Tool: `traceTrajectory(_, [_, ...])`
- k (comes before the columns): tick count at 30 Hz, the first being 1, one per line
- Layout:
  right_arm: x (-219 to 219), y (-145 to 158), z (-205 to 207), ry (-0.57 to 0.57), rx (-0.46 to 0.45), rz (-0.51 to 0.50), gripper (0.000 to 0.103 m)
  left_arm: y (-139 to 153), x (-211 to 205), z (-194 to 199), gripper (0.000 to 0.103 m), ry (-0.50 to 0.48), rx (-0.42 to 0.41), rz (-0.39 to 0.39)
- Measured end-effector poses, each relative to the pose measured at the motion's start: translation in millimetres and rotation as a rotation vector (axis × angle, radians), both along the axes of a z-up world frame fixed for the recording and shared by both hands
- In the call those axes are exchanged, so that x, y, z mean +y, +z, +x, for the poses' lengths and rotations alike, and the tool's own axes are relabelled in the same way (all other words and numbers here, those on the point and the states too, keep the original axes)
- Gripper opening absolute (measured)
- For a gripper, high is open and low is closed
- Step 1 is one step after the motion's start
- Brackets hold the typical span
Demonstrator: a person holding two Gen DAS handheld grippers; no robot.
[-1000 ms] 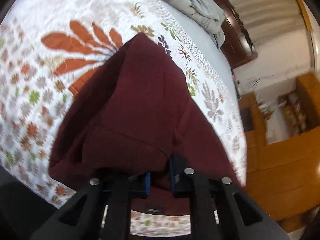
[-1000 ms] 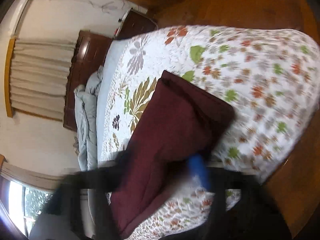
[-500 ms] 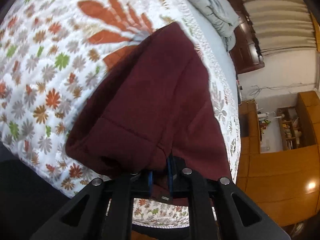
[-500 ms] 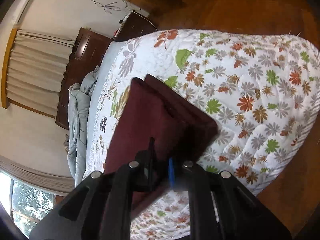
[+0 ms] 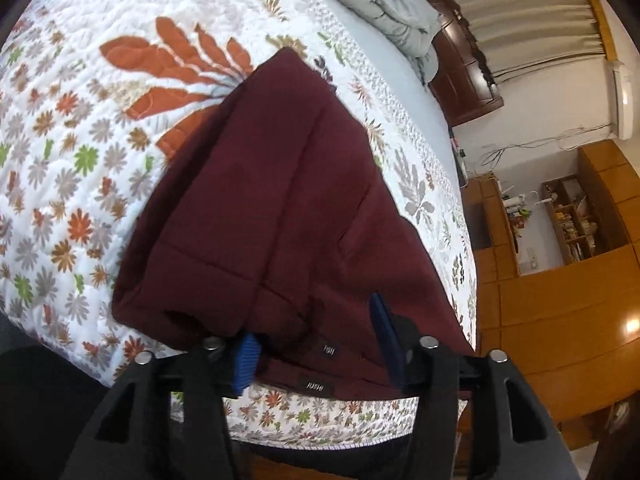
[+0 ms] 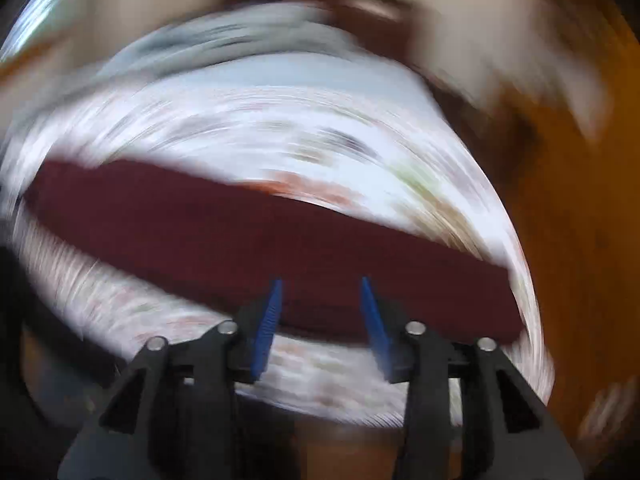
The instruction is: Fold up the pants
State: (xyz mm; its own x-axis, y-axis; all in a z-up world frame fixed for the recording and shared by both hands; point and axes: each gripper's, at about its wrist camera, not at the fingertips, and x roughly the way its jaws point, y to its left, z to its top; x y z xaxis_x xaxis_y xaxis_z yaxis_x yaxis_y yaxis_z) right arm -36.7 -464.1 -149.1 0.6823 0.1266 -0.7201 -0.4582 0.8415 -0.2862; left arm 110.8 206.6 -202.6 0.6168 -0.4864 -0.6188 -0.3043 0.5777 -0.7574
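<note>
Left wrist view: the folded maroon pants [image 5: 280, 208] are seen lying flat on the floral quilt [image 5: 80, 128] of the bed, near its foot edge, waistband end toward the camera w/ two small labels visible. The left gripper [image 5: 316, 340] is shown w/ jaws apart; they have just been opening, and the near edge of the pants sits between the blue pads [image 5: 246, 364] w/o being pressed. A grey blanket [image 5: 384, 8] is bunched at the far end of the bed, by a dark wooden headboard [image 5: 464, 80]. Wooden shelves [image 5: 572, 216] are visible at right.

Right wrist view: heavily motion-blurred. The pants [image 6: 248, 240] appear as a dark red band across the quilt [image 6: 280, 128]. The right gripper [image 6: 320, 312] is also parted, jaws just opened, approx. half wide; nothing is gripped, the pants edge lying beyond and between the pads [image 6: 266, 328].
</note>
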Motion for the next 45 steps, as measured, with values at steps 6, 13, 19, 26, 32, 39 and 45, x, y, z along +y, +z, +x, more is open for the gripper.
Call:
traceTrajectory(6, [183.5, -49.9, -56.9, 0.459, -0.142, -0.284, 0.047, -9.2, 5.6, -13.8, 0.061, 0.069, -0.03, -0.084])
traceTrajectory(13, [246.0, -92.4, -75.2, 0.621, -0.337, -0.49, 0.044, -9.2, 13.9, -28.7, 0.062, 0.145, -0.069, -0.038])
traceTrajectory(19, [259.0, -117.5, -68.4, 0.66, -0.322, -0.544, 0.036, -13.3, 21.4, -29.1, 0.057, 0.16, -0.091, -0.02])
traceTrajectory(26, [261.2, -131.9, -68.2, 0.706, -0.294, -0.579, 0.03, -22.1, 35.8, -34.1, 0.032, 0.177, -0.066, -0.036])
traceTrajectory(32, [267.5, -143.0, -64.8, 0.727, -0.28, -0.623, 0.028, -28.3, 41.7, -35.2, 0.021, 0.19, -0.055, -0.063])
traceTrajectory(39, [271.9, -148.8, -61.8, 0.736, -0.279, -0.676, 0.03, -25.0, 41.3, -35.0, 0.018, 0.192, -0.051, -0.054])
traceTrajectory(45, [272.1, -135.4, -58.5, 0.729, -0.265, -0.647, 0.006, -12.0, 38.3, -39.9, 0.015, 0.188, -0.079, -0.054])
